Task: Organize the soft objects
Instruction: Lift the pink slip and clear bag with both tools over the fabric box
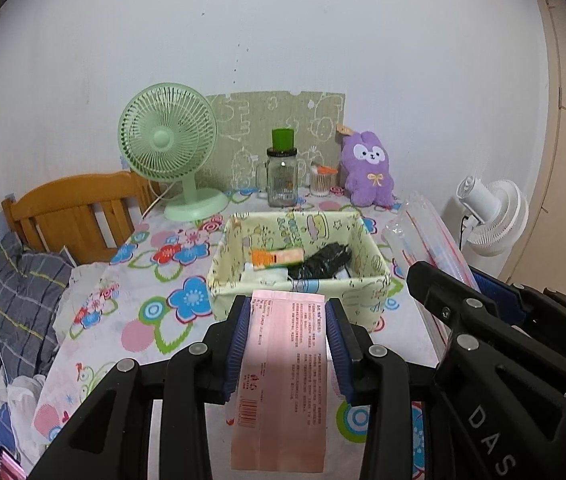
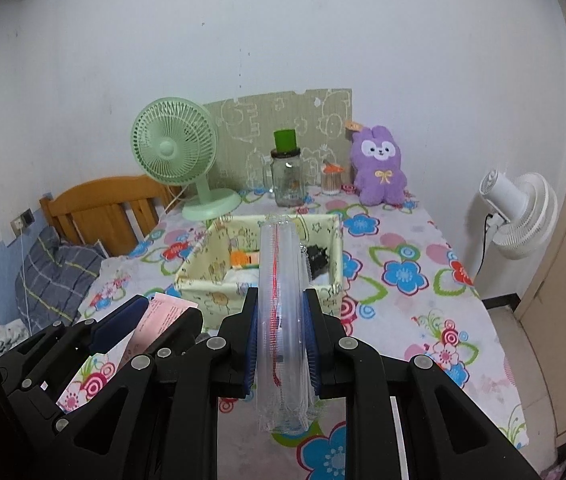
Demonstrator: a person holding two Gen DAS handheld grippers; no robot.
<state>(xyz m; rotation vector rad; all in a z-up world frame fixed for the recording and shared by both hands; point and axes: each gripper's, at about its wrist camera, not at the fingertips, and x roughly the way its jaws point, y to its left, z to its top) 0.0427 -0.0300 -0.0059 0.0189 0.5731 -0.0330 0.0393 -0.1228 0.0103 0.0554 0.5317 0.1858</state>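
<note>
My left gripper (image 1: 287,308) is shut on a pink printed packet (image 1: 283,376), held above the flowered table just in front of a pale green fabric box (image 1: 299,284). My right gripper (image 2: 281,300) is shut on a clear plastic bag with a red zip line (image 2: 283,312), also in front of the box (image 2: 219,292). The box holds an orange tube (image 1: 277,258), a black item (image 1: 325,260) and white things. In the left wrist view the right gripper and its clear bag (image 1: 427,248) show at the right. In the right wrist view the left gripper (image 2: 163,312) with the pink packet (image 2: 165,316) shows at the left.
At the back of the table (image 2: 403,300) stand a green fan (image 1: 169,148), a glass jar with a green lid (image 1: 282,172), a small cup (image 1: 321,180) and a purple plush rabbit (image 1: 369,168). A wooden headboard (image 1: 75,216) and bedding lie left; a white fan (image 2: 519,216) stands right.
</note>
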